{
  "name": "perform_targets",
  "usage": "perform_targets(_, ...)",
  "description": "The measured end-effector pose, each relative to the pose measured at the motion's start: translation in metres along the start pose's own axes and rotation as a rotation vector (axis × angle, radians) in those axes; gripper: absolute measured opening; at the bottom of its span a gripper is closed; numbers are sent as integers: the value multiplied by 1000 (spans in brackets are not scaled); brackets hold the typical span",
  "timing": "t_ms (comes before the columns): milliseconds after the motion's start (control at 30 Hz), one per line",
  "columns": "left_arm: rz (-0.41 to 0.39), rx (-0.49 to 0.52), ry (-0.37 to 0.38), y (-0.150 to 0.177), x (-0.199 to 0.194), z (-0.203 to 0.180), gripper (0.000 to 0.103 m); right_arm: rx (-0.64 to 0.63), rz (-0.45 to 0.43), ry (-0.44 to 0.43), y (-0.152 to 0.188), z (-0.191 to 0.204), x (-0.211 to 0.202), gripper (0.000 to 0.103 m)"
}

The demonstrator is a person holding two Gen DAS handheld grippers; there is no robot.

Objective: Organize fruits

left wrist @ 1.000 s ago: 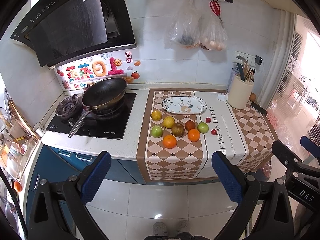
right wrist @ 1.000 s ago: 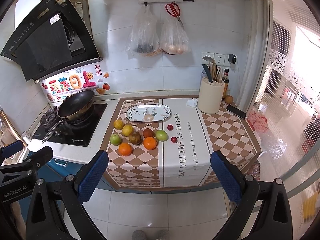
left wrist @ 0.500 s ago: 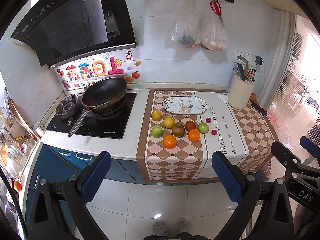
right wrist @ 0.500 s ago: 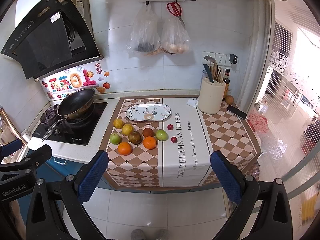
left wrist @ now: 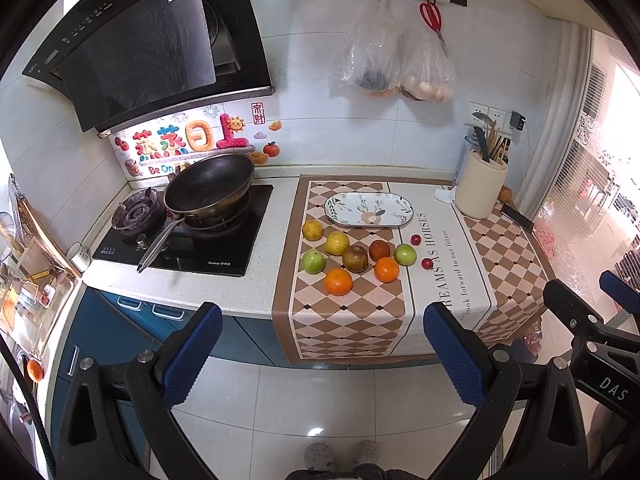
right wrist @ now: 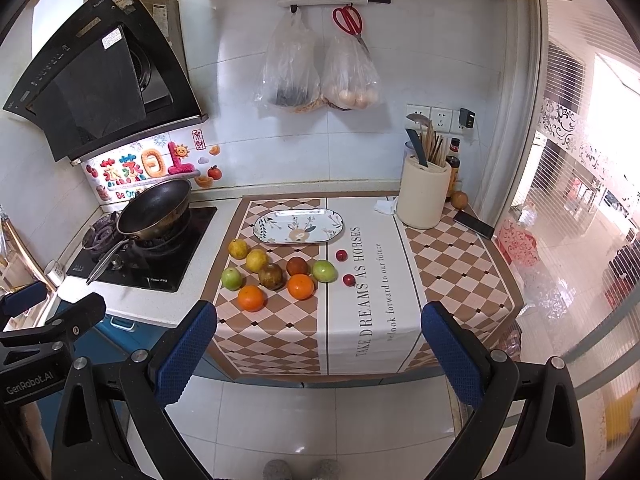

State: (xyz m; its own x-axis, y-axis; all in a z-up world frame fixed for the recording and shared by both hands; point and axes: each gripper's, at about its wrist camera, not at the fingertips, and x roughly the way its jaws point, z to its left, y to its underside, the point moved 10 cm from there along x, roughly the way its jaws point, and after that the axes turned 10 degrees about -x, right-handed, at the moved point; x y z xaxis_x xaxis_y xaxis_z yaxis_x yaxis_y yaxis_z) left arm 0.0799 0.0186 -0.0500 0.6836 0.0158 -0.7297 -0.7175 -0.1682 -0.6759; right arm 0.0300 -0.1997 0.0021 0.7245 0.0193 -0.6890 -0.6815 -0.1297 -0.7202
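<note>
A black range hood fills the upper left of the left wrist view, above a stove carrying a dark, empty pan. A checked cloth covers the counter at the centre. Two clear bags hang from a wall rail at the top centre, the right one holding eggs; what is in the left one cannot be made out. At right centre a cream jar holds kitchen tools. An oval plate sits empty on the cloth. Just below it, in mid-frame, lie the fruits: two oranges, two yellow ones, two green, two brown, and two small red ones to the right. The left gripper and right gripper, low in their frames, are spread wide, holding nothing, well apart from the counter.
</note>
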Motion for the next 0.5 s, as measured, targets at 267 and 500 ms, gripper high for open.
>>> perform_targets(267, 0, 0, 0, -2, -1, 1, 103, 1, -4, -5, -2, 3, -1, 103)
perform_targets(500, -2, -2, 0, -1, 0, 1, 103, 7, -9, -20, -4, 5, -1, 103)
